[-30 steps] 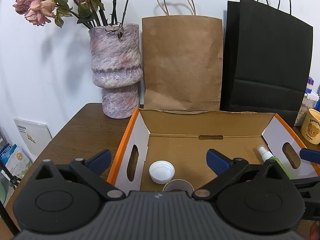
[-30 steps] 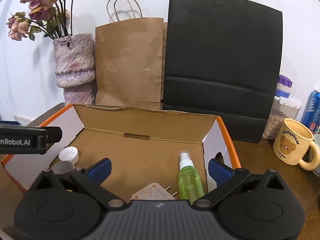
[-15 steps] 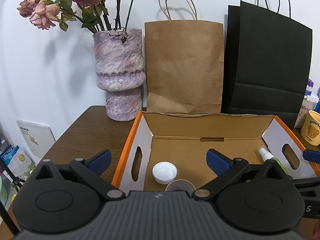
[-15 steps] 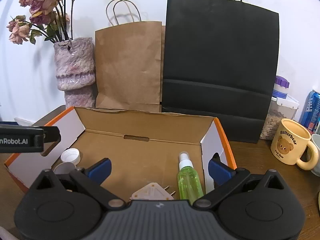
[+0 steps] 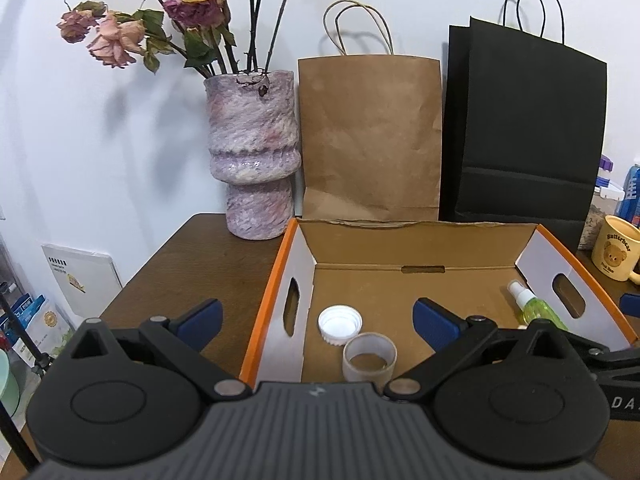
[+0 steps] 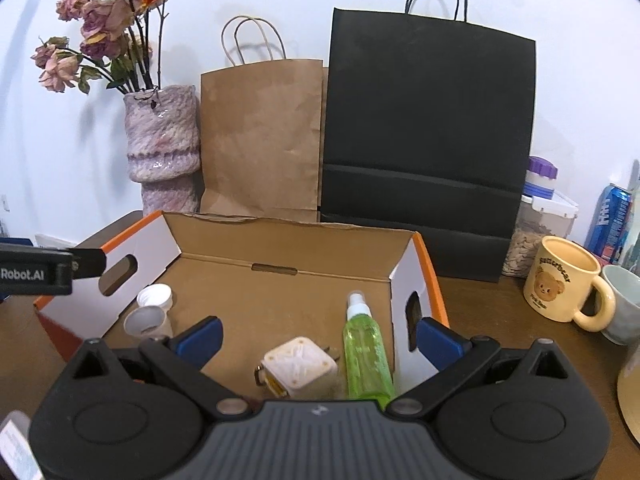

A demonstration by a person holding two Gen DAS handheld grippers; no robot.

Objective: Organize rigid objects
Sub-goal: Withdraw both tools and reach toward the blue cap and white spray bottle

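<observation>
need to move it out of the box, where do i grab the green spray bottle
Grip the green spray bottle across its round body, coming from above: it lies flat, white nozzle toward the back wall. The cardboard box wall and white charger cube flank it closely.

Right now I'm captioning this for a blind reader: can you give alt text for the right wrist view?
An open orange-edged cardboard box on a brown wooden table holds a green spray bottle, a cream cube-shaped plug and two white plastic caps. The right claw hangs open above it.
</observation>
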